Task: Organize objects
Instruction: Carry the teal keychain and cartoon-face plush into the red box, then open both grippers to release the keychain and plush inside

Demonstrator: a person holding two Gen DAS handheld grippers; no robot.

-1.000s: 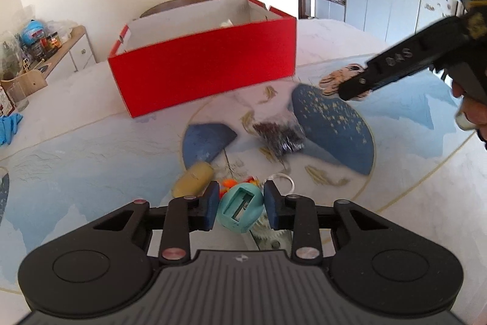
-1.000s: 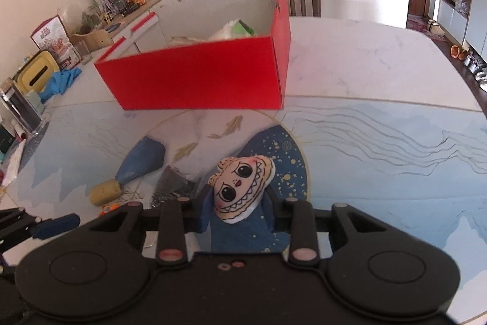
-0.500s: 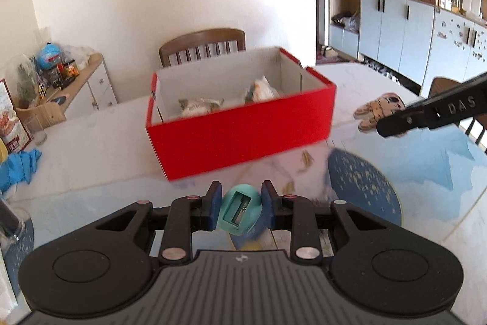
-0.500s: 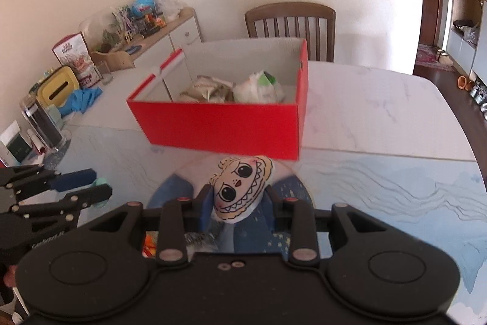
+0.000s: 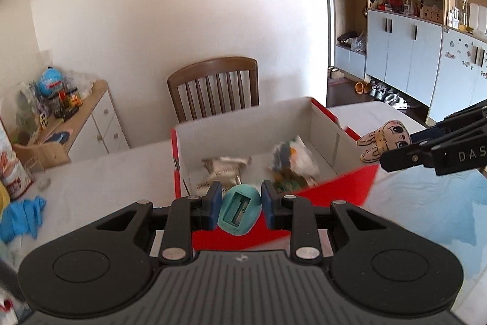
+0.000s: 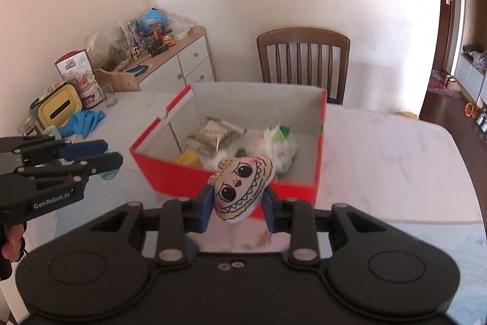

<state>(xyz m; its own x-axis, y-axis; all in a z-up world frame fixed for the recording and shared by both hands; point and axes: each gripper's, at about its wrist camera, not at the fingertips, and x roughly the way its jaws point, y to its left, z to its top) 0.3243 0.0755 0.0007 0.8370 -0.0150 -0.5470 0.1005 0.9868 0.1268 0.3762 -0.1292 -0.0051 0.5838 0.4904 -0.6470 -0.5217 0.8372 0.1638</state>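
Left gripper (image 5: 239,209): pinches teal sharpener (image 5: 240,213), held just before the box (image 5: 331,185), ready to drop in.
Right gripper (image 6: 237,207): pinches doll (image 6: 243,186) at box's near wall, likewise bound inside.
Box: open on desk (image 6: 380,160).

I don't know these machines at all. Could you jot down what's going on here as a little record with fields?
Left gripper: jaws shut on teal pencil sharpener
Right gripper: jaws shut on cartoon-face plush
Container: red box, open, on the table
Box contents: packets and crumpled bags
Both items: held just short of the box's near wall
Behind box: wooden chair
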